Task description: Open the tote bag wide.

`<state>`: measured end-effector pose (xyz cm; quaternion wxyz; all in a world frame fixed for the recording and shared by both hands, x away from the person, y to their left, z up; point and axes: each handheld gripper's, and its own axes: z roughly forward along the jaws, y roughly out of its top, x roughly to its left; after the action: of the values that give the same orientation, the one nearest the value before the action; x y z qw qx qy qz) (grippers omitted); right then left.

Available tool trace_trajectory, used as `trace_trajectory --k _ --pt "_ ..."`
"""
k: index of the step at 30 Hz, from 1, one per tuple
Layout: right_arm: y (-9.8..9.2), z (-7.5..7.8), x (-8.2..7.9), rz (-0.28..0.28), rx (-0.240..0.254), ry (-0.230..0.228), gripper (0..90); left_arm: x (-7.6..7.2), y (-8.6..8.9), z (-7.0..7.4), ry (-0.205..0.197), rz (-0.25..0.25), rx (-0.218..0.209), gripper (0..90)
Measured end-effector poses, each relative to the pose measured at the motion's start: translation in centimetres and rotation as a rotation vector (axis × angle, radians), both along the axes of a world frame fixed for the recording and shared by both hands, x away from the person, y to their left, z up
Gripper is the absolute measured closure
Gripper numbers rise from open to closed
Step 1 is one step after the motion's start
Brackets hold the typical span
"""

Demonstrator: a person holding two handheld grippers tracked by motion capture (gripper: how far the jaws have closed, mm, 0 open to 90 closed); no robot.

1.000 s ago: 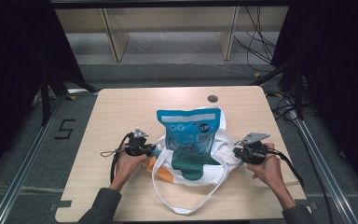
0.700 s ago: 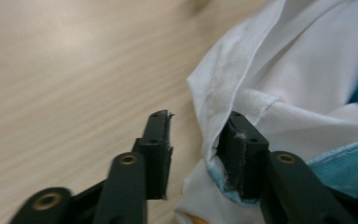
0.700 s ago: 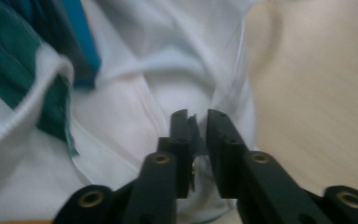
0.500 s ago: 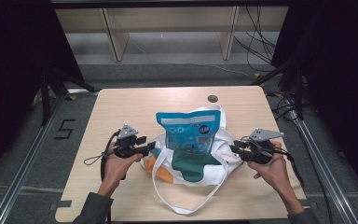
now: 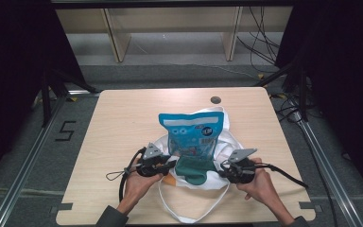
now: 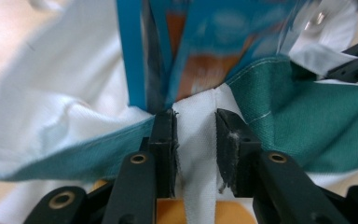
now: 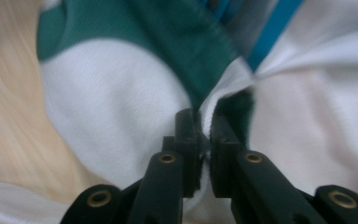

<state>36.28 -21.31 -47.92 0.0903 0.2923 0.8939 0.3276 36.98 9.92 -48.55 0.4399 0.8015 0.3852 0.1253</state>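
White cloth tote bag [image 5: 217, 156] w/ green hem lies in the near-middle of the wooden table [image 5: 123, 118], between the two grippers; a blue snack pouch [image 5: 194, 135] sticks half out of its mouth, away from the person.

Left gripper [image 5: 170, 166]: jaws have just been closing, a white strap/seam of the bag [image 6: 196, 140] sits between them. In the left gripper view there's a gap on the right-hand side and the left pad seems to touch the cloth, so not a firm pinch yet, i.e. spread around the strap.

Right gripper [image 5: 224, 172]: jaws have just been closing too, and are pressed together on a fold of the bag's rim [image 7: 205, 126] where green hem meets white cloth – pinching it.

Handling, my read:
- Bag = thin fabric, soft, floppy, light. Won't hold shape; the mouth likely collapses unless both sides are kept pulled apart.
- Best hold is the hem/strap seam: doubled cloth, less likely to slip than a single layer.
- Pouch = glossy foil/plastic, slippery, prob. light and crushable. Slides on cloth easily, may tip out if the mouth is lifted unevenly.
- Loose white handle loop [image 5: 194, 208] trails toward the person, just beyond both grippers' bodies; could snag.
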Motion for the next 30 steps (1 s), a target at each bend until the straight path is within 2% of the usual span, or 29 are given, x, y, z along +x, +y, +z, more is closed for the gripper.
trace_trajectory --k 1,2,3,4,6,7,9,11,12,15,17,18,19,20,21,24,25,27,28,30 --pt "0.5 -0.9 -0.2 0.007 -0.036 0.008 86.8 0.0 -0.2 -0.6 0.003 -0.010 0.040 69.9" --pt "0.8 -1.8 -0.2 0.018 -0.057 -0.007 87.5 -0.1 -0.5 -1.3 0.002 -0.019 0.087 71.3" --pt "0.8 -1.7 -0.2 0.010 -0.064 -0.004 87.5 -0.2 -0.7 -2.0 0.003 -0.023 0.115 72.7" --pt "0.7 -1.6 -0.1 0.014 -0.064 0.008 87.7 -0.3 -0.7 -2.2 0.004 -0.015 0.107 73.9" --pt "0.7 -1.9 -0.2 -0.001 -0.045 -0.010 87.7 -0.2 -0.6 -2.2 0.007 -0.019 0.109 74.2" --pt "0.7 -1.8 -0.2 -0.001 -0.040 -0.006 87.7 -0.2 -0.6 -2.1 0.010 -0.022 0.119 74.2" --pt "0.7 -1.9 -0.1 -0.004 -0.051 -0.017 87.7 -0.2 -0.7 -2.2 -0.003 -0.021 0.119 74.2" --pt "0.7 -1.7 0.2 -0.007 -0.056 0.001 87.7 0.2 -0.7 -2.2 -0.003 -0.020 0.124 74.2" --pt "0.8 -1.9 0.4 -0.014 -0.052 -0.023 87.7 0.5 -0.7 -2.2 -0.007 -0.015 0.122 74.2" --pt "0.9 -1.9 1.2 -0.036 -0.040 -0.016 87.6 1.6 -0.7 -2.2 -0.008 0.001 0.117 74.2" --pt "1.0 -1.9 1.8 -0.040 -0.050 -0.025 87.6 2.2 -0.6 -2.2 -0.007 0.004 0.112 74.2" --pt "1.0 -2.0 2.1 -0.047 -0.040 -0.039 87.6 2.5 -0.6 -2.2 -0.001 0.015 0.105 74.2" --pt "1.0 -1.8 2.3 -0.046 -0.045 -0.016 87.6 2.7 -0.6 -2.3 -0.008 0.019 0.102 74.2" --pt "1.0 -1.9 2.6 -0.053 -0.041 -0.023 87.6 2.9 -0.6 -2.2 -0.008 0.022 0.112 74.1" --pt "1.0 -2.1 2.9 -0.060 -0.040 -0.045 87.6 3.1 -0.7 -2.3 -0.007 0.028 0.099 74.1" --pt "1.0 -2.1 3.6 -0.063 -0.043 -0.052 87.5 3.4 -0.6 -2.3 -0.007 0.041 0.099 74.1" --pt "1.1 -2.0 3.8 -0.075 -0.033 -0.040 87.5 3.6 -0.6 -2.4 -0.009 0.042 0.089 74.1" --pt "1.1 -2.1 4.5 -0.079 -0.038 -0.059 87.4 3.8 -0.6 -2.3 -0.008 0.044 0.090 74.1" --pt "1.1 -2.1 4.8 -0.075 -0.039 -0.064 87.3 3.9 -0.6 -2.4 -0.006 0.055 0.070 74.1" --pt "1.1 -2.0 5.5 -0.076 -0.037 -0.062 87.2 4.3 -0.5 -2.4 -0.006 0.056 0.067 74.0"
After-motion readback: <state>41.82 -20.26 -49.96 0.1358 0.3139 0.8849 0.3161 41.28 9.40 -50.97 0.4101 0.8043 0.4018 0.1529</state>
